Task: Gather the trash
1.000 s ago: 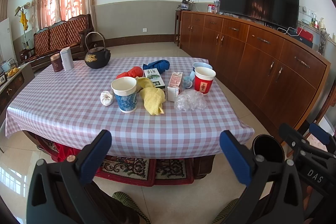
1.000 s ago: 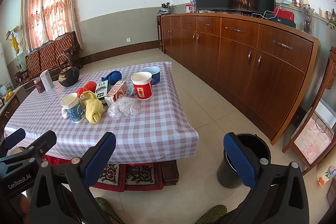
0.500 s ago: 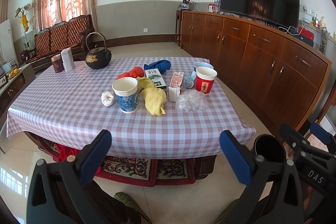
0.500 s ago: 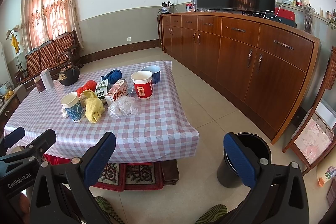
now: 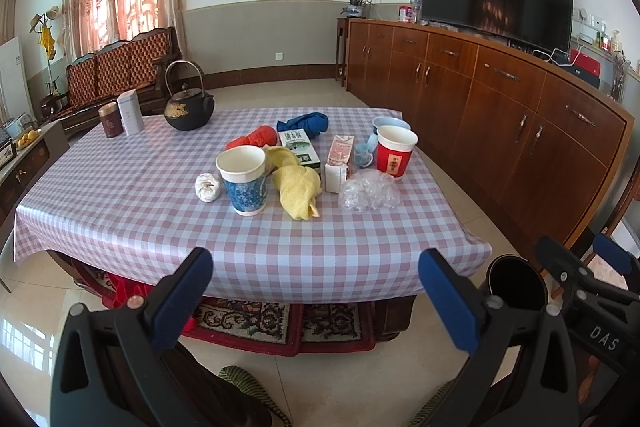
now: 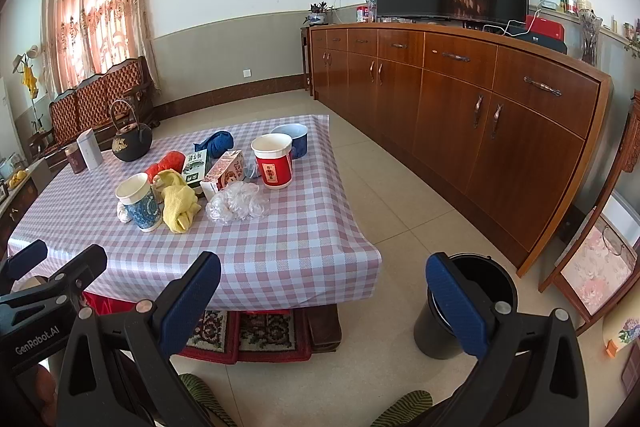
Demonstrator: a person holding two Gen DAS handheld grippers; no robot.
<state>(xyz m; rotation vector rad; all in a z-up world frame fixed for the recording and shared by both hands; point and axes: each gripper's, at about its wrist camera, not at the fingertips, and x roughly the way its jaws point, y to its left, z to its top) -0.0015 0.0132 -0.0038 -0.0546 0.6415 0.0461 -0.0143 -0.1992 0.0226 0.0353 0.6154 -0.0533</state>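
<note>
A low table with a checked cloth (image 5: pixel 120 203) (image 6: pixel 304 239) carries a blue paper cup (image 5: pixel 243 181) (image 6: pixel 139 203), a crumpled white wad (image 5: pixel 207 187), a yellow cloth (image 5: pixel 298 189) (image 6: pixel 179 202), clear crumpled plastic (image 5: pixel 368 191) (image 6: pixel 237 205), a red cup (image 5: pixel 395 151) (image 6: pixel 273 161), a red-white carton (image 5: pixel 339 163) (image 6: pixel 224 173) and a green-white box (image 5: pixel 299 145). A black bin (image 6: pixel 472 303) (image 5: pixel 516 285) stands on the floor to the table's right. My left gripper (image 5: pixel 316 301) and right gripper (image 6: pixel 322 301) both hang open and empty in front of the table.
At the table's far end stand a black iron teapot (image 5: pixel 187 109), two tins (image 5: pixel 122 115), red (image 5: pixel 256 137) and blue cloths (image 5: pixel 306 123) and a blue bowl (image 6: pixel 294 139). A long wooden sideboard (image 6: pixel 480 107) with a TV lines the right wall. A patterned rug (image 6: pixel 248 335) lies under the table.
Both views have drifted slightly; the table sits a little higher and closer in the left wrist view. Nothing on the table has moved and both grippers stay open.
</note>
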